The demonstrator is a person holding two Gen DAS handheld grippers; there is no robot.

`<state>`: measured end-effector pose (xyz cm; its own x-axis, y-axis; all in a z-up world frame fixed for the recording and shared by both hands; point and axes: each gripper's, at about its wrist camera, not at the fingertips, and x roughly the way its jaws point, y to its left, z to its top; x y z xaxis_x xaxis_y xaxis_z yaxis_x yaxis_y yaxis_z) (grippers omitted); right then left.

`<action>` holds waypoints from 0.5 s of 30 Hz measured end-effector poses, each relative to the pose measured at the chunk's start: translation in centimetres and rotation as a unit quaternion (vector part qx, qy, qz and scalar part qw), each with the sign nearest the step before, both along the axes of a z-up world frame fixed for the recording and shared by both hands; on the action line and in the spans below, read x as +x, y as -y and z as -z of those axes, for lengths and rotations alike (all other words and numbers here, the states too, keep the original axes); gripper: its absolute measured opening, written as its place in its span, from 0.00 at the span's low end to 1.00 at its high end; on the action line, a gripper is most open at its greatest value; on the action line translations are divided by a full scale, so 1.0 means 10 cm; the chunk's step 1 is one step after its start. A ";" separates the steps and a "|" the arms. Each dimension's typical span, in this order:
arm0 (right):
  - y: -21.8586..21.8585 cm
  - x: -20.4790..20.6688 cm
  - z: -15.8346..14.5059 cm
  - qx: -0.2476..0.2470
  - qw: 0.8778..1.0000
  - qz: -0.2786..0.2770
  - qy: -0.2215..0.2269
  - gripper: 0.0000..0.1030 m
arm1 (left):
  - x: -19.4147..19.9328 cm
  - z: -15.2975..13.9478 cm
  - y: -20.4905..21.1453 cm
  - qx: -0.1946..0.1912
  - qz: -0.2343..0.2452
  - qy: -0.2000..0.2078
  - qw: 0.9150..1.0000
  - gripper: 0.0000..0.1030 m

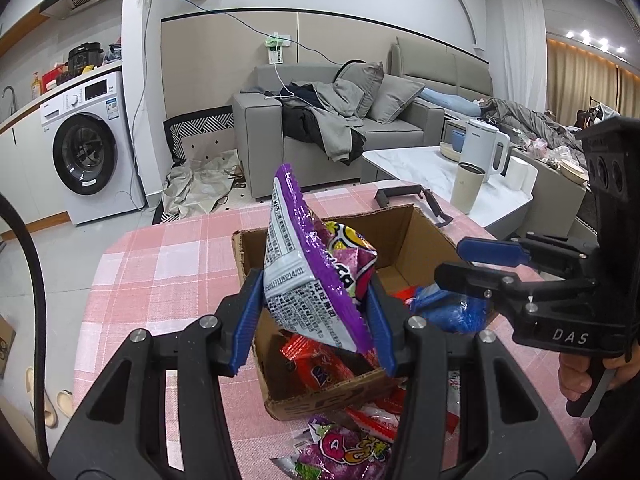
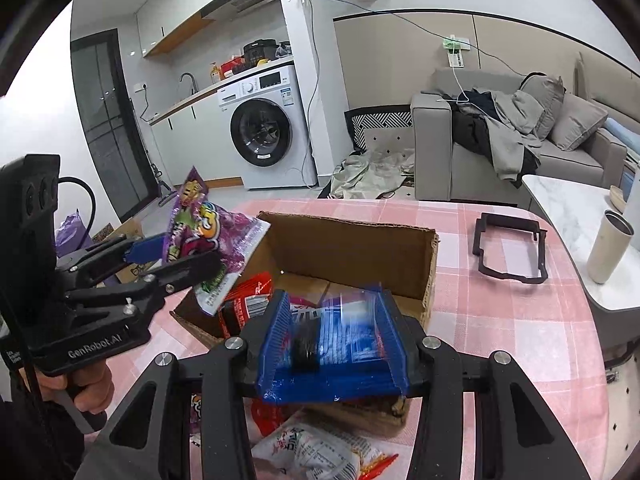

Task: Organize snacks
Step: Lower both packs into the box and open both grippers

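Observation:
An open cardboard box stands on the pink checked tablecloth; it also shows in the right wrist view. My left gripper is shut on a purple snack bag and holds it above the box's near left part; the bag also shows in the right wrist view. My right gripper is shut on a blue snack packet over the box's near edge; the packet also shows in the left wrist view. Red packets lie inside the box.
Loose snack bags lie on the cloth in front of the box: a purple one, a red and white one. A black frame lies at the table's far right. A coffee table with a kettle and a cup stands beyond.

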<state>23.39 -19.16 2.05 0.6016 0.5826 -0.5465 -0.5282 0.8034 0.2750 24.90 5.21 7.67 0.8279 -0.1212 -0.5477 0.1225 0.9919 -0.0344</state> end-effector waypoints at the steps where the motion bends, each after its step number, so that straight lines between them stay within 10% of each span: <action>1: -0.02 0.01 0.00 -0.002 1.000 0.000 0.000 0.44 | 0.03 0.02 0.00 0.000 0.001 -0.003 1.000 0.45; 15: 0.02 0.05 0.08 -0.019 1.000 0.004 -0.010 0.46 | 0.21 0.16 0.14 0.020 0.018 -0.023 0.999 0.55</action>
